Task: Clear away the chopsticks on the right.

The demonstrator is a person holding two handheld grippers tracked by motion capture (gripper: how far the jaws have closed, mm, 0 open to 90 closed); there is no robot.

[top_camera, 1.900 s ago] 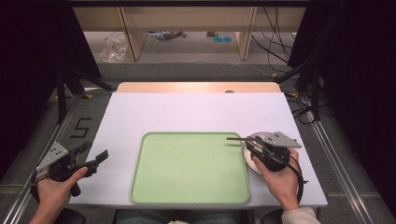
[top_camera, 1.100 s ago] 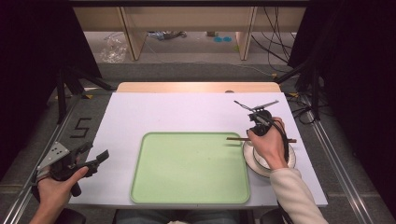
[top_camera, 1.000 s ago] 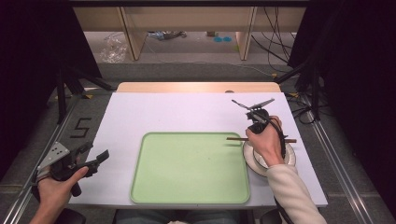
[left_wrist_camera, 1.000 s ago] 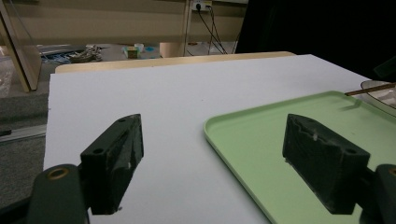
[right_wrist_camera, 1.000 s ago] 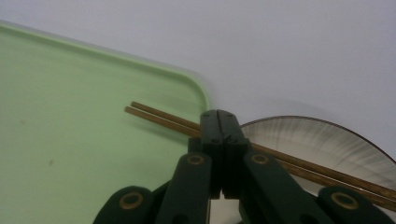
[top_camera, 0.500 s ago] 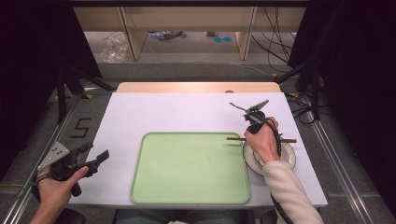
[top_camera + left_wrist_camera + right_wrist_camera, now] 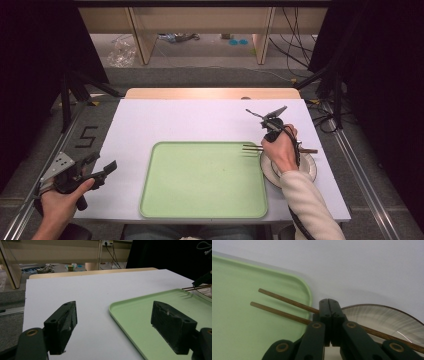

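Observation:
A pair of brown chopsticks (image 7: 252, 148) lies across a white plate (image 7: 306, 172), tips reaching over the right rim of the green tray (image 7: 200, 175). My right gripper (image 7: 329, 302) points steeply down at them from above the plate's left edge. Its jaws are shut pad to pad, and the chopsticks (image 7: 279, 298) pass crosswise just beyond the tips, not between the pads. The plate (image 7: 387, 317) lies under the jaws, the tray (image 7: 249, 295) to their left. My left gripper (image 7: 102, 163) is held open at the table's front left corner, with nothing between its pads (image 7: 62, 325).
The tray (image 7: 150, 307) is bare inside and sits front centre on the white table top (image 7: 200, 120). A wooden strip (image 7: 210, 93) edges the far side. Black stands and cables flank the table on both sides.
The right hand has lifted off the plate, swung the gripper from flat to steeply nose-down and drifted slightly left over the chopsticks. The left gripper has not moved.

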